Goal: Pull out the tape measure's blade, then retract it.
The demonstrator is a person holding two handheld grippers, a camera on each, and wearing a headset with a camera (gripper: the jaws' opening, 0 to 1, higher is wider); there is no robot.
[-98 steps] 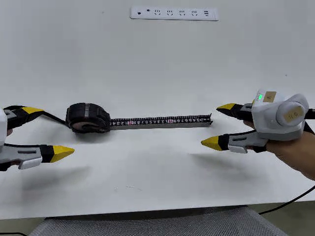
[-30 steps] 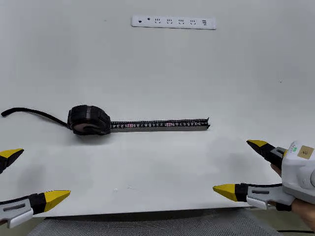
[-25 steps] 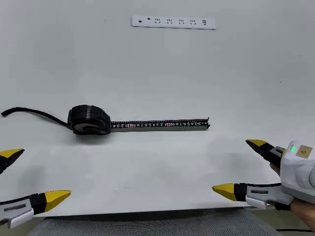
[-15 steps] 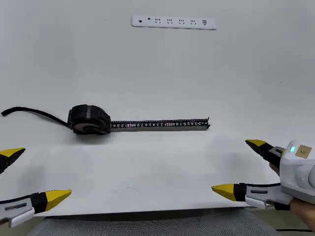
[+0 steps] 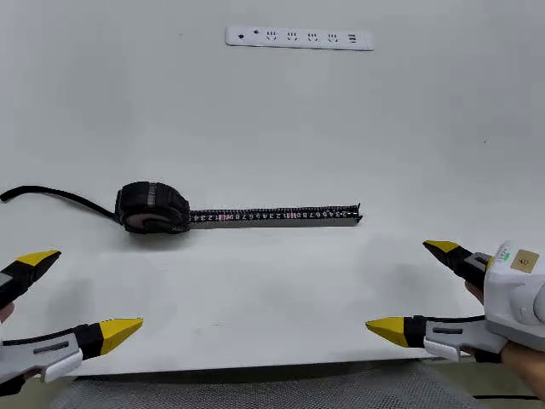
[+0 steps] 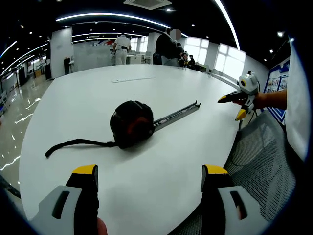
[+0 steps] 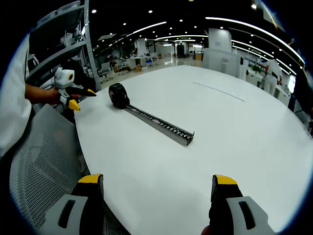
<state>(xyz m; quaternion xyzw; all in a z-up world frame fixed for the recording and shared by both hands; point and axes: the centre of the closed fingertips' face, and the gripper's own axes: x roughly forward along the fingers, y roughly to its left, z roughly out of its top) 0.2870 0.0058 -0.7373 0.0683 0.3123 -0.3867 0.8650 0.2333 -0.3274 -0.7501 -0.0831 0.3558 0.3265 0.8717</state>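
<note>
A black tape measure lies on the white table, its blade drawn out to the right and resting flat. A black wrist strap trails left from the case. My left gripper is open near the table's front left edge, apart from the case. My right gripper is open at the front right, short of the blade's end hook. Nothing sits between either pair of jaws.
A white power strip lies at the far side of the table. A grey mesh surface shows below the front edge. People stand in the background beyond the table.
My left gripper has edged up and right toward the table. Earlier both grippers drew back from the tape measure toward the front edge. The tape measure has not moved.
</note>
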